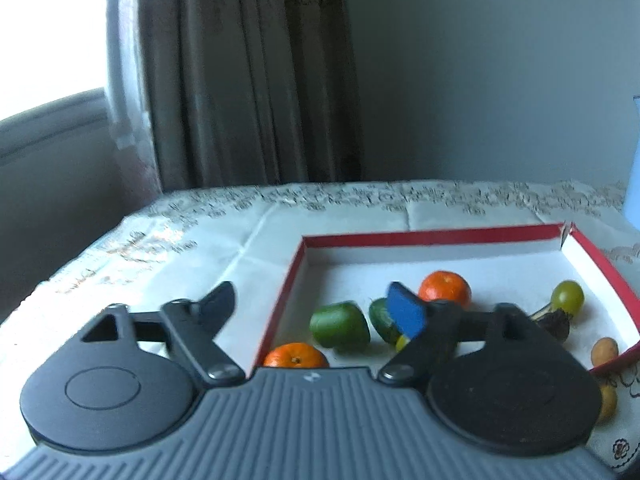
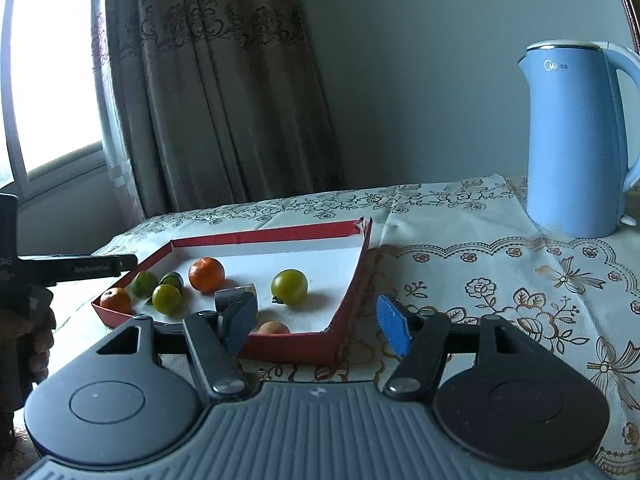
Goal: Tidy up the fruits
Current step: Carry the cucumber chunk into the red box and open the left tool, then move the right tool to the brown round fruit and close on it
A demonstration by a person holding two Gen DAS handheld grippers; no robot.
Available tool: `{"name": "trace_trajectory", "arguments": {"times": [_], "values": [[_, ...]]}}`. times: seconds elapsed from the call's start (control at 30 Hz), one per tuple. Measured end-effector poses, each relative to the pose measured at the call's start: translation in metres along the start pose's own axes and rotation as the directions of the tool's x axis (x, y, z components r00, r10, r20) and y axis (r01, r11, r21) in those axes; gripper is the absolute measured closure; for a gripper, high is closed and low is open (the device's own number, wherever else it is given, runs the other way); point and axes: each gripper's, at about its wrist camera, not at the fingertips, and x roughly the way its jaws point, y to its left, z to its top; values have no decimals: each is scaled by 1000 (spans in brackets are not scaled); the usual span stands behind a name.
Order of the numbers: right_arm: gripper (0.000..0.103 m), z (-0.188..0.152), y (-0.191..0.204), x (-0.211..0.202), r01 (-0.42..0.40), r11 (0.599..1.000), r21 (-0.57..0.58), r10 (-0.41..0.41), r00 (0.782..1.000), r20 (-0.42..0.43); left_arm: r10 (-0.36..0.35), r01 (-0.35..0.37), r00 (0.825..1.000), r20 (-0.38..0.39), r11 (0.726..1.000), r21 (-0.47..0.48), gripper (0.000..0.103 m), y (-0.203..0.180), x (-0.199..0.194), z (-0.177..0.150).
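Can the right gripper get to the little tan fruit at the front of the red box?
Probably yes. The right gripper is open and empty, and the tan fruit sits just past the red box front wall, which is low, with nothing on top.

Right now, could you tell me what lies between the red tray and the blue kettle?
Nothing but bare flowered tablecloth separates the red tray from the blue kettle; the right wrist view shows this.

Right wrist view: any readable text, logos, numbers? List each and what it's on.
"Midea", partly washed out: brand mark near the top of the blue kettle.
Small white logo mark on the right gripper body, no letters.
Faint print on the black bar at the left edge: too blurred to read.
Nothing else.
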Motion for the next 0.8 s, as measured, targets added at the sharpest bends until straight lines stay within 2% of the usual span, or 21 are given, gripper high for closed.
{"name": "trace_trajectory", "arguments": {"times": [0.1,0.13,0.4,0.53,0.8], "values": [[37,0,-1,-1,0,1000,1,0,1000,5,3,-2,1000,28,1000,-13,1,10,-18,-3],[37,0,-1,-1,-2,1000,3,2,1000,3,2,-2,999,34,1000,-23,0,15,-25,-5],[36,-5,4,5,-27,999,-25,26,999,-39,35,-33,999,15,995,-90,0,63,-66,-43],[36,-8,13,11,-48,997,-60,44,996,-75,63,-64,998,-18,990,-125,0,79,-64,-61],[36,-18,43,21,-77,982,-174,53,990,-134,31,-45,998,-59,967,-252,0,103,-56,-65]]}}
